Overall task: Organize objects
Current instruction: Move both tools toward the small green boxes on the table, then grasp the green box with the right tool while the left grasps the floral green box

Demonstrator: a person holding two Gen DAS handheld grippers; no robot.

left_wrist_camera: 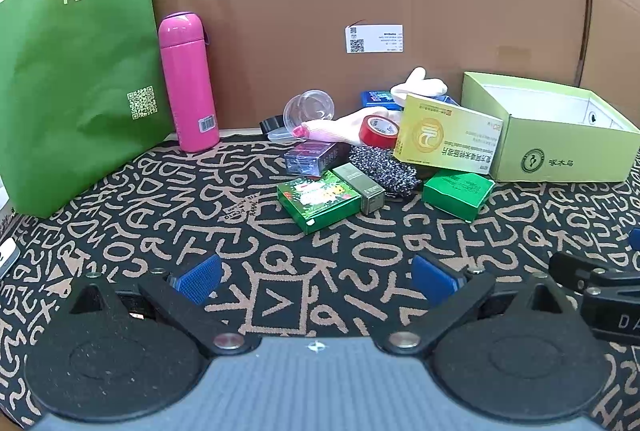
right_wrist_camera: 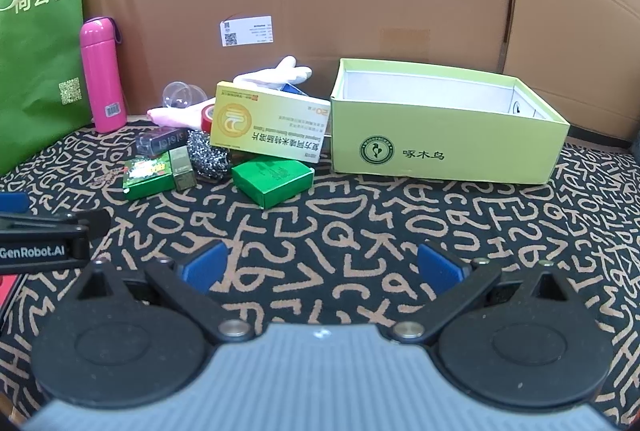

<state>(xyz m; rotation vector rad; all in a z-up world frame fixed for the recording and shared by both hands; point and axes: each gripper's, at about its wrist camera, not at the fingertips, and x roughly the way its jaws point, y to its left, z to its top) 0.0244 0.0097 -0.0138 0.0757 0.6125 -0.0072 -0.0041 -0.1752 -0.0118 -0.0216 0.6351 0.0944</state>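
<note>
Surface: letter-patterned mat (right_wrist_camera: 360, 215), cardboard backdrop.
Grippers: left gripper (left_wrist_camera: 316, 279) and right gripper (right_wrist_camera: 322, 265) hover low, jaws wide, empty.
Clutter: small boxes heaped beside open green box (right_wrist_camera: 448, 151).

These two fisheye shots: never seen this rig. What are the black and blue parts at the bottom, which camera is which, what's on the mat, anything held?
No robot arm here: a person carries a hand-held gripper in each hand, each with a camera looking along its fingers. One view shows the left hand-held gripper, the other the right hand-held gripper. The blue pads are fingertips. Both stand open and hold nothing. On the patterned mat lie a pile of small boxes, a yellow medicine box, red tape and a steel scourer, beside an open green box. A pink bottle and a green bag stand left.
</note>
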